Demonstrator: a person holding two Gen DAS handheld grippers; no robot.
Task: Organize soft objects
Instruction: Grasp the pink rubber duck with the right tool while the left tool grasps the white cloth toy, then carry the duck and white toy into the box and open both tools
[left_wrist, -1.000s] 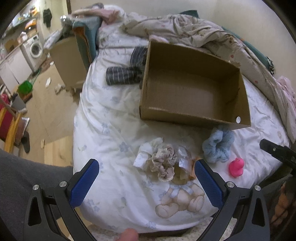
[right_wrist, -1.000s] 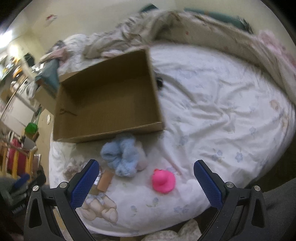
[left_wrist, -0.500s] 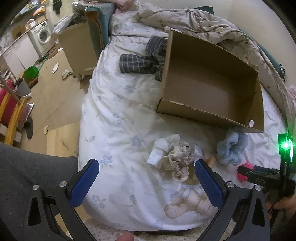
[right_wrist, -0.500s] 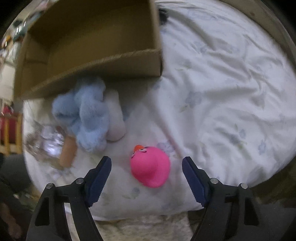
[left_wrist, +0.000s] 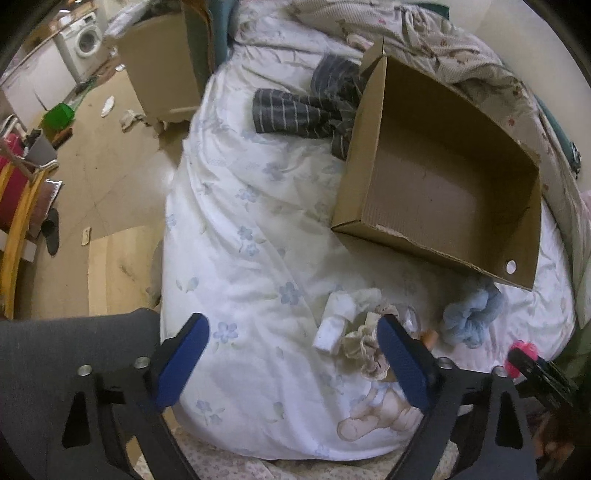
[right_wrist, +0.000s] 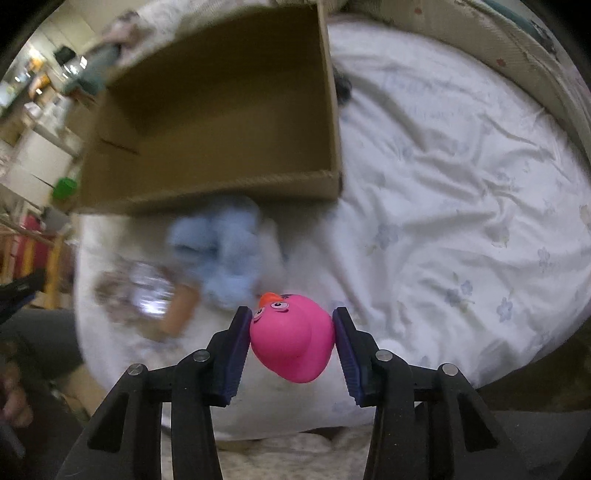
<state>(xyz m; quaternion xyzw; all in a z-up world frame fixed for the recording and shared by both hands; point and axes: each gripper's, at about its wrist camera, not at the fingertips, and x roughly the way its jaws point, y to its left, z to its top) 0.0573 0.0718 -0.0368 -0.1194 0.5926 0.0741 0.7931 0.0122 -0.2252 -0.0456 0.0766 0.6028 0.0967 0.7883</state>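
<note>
Left gripper (left_wrist: 291, 363): jaws wide apart, nothing between them, above the bed's near edge.
Bed sheet (left_wrist: 240, 229): white, blue flower print, bear print near the front edge.
Cardboard box (left_wrist: 443, 184): open, on the sheet.
Striped cloth (left_wrist: 295, 114): dark, touching the box's far left corner.
Blue scrunchie (left_wrist: 472, 314): just in front of the box.
Beige scrunchie (left_wrist: 364, 343): beside white cloth pieces (left_wrist: 338, 319).
Pink toy (left_wrist: 521, 350): far right, partly hidden behind the right gripper (left_wrist: 543, 376).

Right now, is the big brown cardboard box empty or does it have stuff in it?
Empty. The open brown cardboard box shows only its bare floor in both views; the fluffy blue scrunchie lies outside it.
</note>
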